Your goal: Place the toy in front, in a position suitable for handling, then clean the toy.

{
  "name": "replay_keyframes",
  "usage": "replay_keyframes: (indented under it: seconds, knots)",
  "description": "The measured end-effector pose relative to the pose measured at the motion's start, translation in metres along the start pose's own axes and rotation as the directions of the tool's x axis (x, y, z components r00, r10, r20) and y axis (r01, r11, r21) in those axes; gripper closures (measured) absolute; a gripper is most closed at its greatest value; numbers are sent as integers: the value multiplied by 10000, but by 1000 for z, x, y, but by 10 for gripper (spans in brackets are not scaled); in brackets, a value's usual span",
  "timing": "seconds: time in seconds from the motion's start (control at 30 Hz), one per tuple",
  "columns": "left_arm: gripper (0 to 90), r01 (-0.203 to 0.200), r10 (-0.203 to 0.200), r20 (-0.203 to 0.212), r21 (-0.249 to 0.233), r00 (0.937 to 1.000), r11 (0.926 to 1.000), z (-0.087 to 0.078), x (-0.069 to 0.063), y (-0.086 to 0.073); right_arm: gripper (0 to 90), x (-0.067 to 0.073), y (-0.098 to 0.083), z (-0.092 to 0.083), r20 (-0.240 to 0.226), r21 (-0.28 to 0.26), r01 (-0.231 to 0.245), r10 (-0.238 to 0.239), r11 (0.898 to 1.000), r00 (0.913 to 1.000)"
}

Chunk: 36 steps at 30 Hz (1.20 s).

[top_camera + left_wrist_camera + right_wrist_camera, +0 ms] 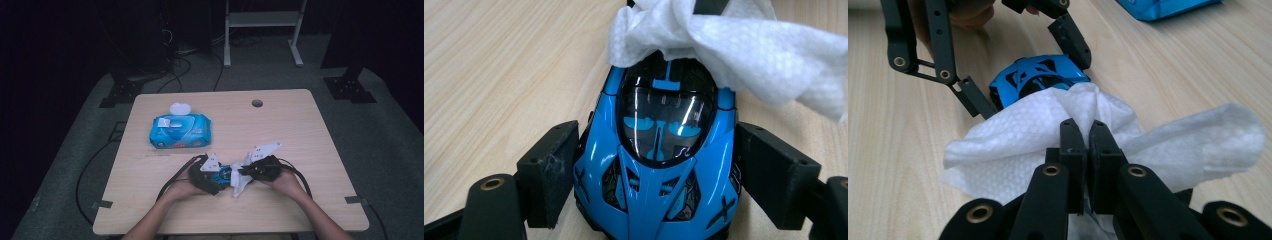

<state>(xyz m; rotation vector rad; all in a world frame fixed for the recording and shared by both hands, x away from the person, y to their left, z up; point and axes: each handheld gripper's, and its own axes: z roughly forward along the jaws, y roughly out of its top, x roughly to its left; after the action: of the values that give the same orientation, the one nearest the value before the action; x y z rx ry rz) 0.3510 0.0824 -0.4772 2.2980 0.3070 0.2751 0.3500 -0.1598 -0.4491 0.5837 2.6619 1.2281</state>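
Cleaning is what this moment is looking like: a glossy blue plastic toy car [659,165] is sitting on the pale wooden worktop [300,135], near its front edge between the person's two hands. The left tool [656,175] is bracketing the car with one jaw at each flank, gripping it by the sides as far as the left gripper view is showing, while the right tool [1087,150] is pinching a soft white dimpled wet wipe [1048,125] with its jaws pressed together and draping the cloth over one end of the car. A blue soft pack of wipes [180,131] is lying further back on the worktop with its white flip lid standing open. The car is probably light and rigid, with a slick shell that could be slipping under sideways rubbing, so the flat flanks low on the body are seeming the safest place to hold. The wipe is limp and probably damp, so a bunched fold is best taken deep in the jaws.
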Motion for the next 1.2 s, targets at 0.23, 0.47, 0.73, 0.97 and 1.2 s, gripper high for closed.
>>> replay_keyframes:
  seconds: [0.23, 0.47, 0.73, 0.97, 1.2]
  knots:
    - [190, 546, -543, 188, -143, 9983, 9984, -5, 3, -5, 791, 1, 0, -2, 71, 211, 128, -129, 9997, 9999]
    - [194, 1034, -1022, 485, -217, 9936, 9944, -5, 8, -11, 760, 5, -4, -7, 448, 498, 568, -591, 9971, 9973]
    - [200, 821, -814, 305, -232, 9962, 9964, -5, 6, -9, 773, 3, -10, -8, 374, 32, 345, -346, 9994, 9987]
    - [199, 363, -363, 31, -201, 9993, 9991, -1, 2, -8, 803, -5, -6, -8, 14, 314, -551, 551, 9980, 9985]
    - [213, 443, -443, 13, -132, 9990, 9989, -1, 2, -7, 853, 9, 3, -4, 698, 735, -132, 80, 9972, 9975]
